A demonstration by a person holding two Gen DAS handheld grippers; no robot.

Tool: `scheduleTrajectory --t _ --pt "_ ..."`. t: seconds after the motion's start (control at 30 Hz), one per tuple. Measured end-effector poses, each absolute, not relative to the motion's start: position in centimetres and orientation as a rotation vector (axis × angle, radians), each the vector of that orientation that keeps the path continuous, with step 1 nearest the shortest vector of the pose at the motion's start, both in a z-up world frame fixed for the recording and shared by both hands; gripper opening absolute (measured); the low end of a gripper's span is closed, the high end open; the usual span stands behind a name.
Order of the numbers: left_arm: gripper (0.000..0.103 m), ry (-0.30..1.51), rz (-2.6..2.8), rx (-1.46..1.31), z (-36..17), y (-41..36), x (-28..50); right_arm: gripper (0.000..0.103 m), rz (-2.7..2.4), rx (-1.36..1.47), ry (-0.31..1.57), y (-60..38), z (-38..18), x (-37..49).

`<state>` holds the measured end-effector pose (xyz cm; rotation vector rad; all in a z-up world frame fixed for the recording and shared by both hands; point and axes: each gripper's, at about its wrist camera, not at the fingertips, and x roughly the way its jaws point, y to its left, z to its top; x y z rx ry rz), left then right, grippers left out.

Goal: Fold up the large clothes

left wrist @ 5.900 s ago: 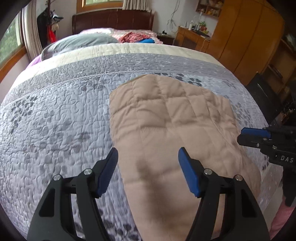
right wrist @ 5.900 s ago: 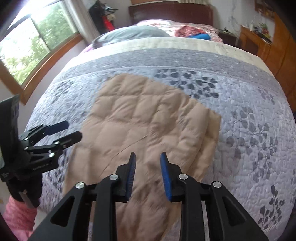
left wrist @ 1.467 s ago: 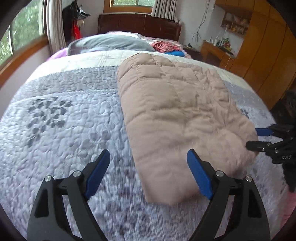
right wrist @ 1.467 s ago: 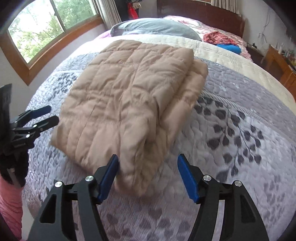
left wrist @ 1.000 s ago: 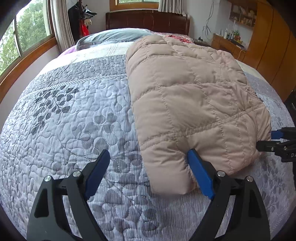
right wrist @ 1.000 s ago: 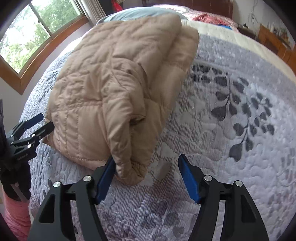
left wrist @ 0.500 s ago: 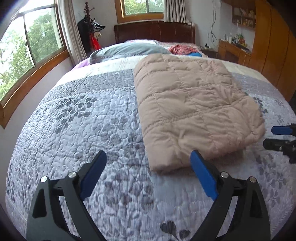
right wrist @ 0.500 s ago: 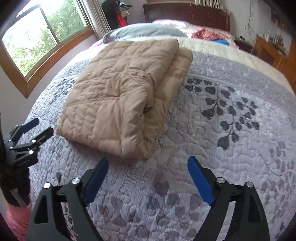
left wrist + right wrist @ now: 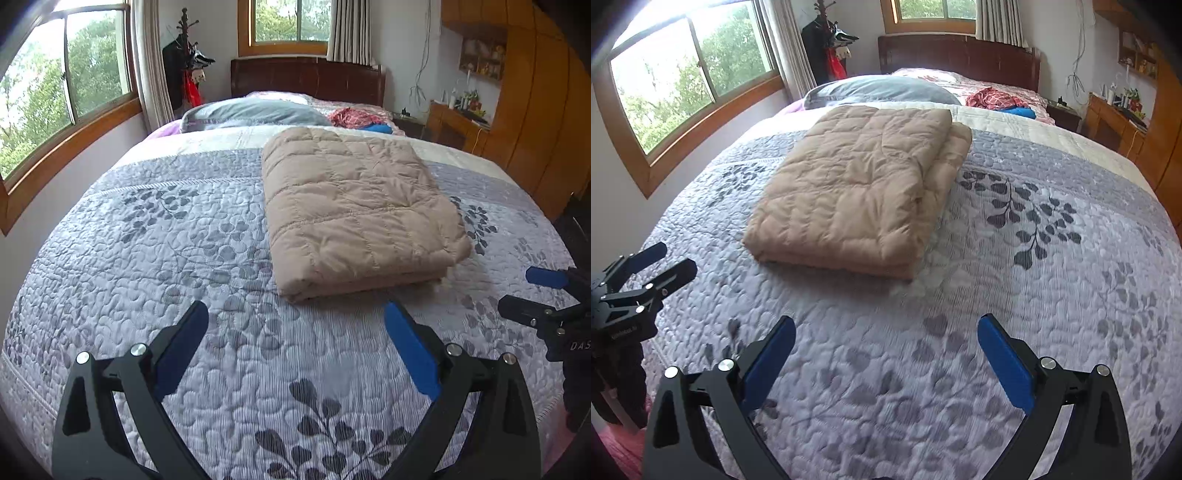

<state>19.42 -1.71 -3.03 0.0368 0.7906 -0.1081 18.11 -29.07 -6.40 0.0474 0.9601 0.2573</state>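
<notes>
Now both wide apart, just opened further, nothing between: left hand-held gripper [image 9: 295, 339], right hand-held gripper [image 9: 886, 343]. Folded jacket [image 9: 354, 206] untouched on bed [image 9: 147, 258].

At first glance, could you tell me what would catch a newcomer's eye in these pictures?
The tan quilted coat, folded into a thick rectangle, lies in the middle of the grey leaf-patterned bedspread. In front of it the left gripper and the right gripper are open and empty over the bedspread. A grey pillow lies near the dark headboard.
</notes>
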Motion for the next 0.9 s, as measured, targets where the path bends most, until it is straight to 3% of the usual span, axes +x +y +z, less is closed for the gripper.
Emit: scheduleTrajectory --t 0.9 --pt "0.096 0.746 -0.051 -0.011 -2.5 -0.2 13.0 0.099 0.212 0.047 0.879 -28.1 -4.6 11.2"
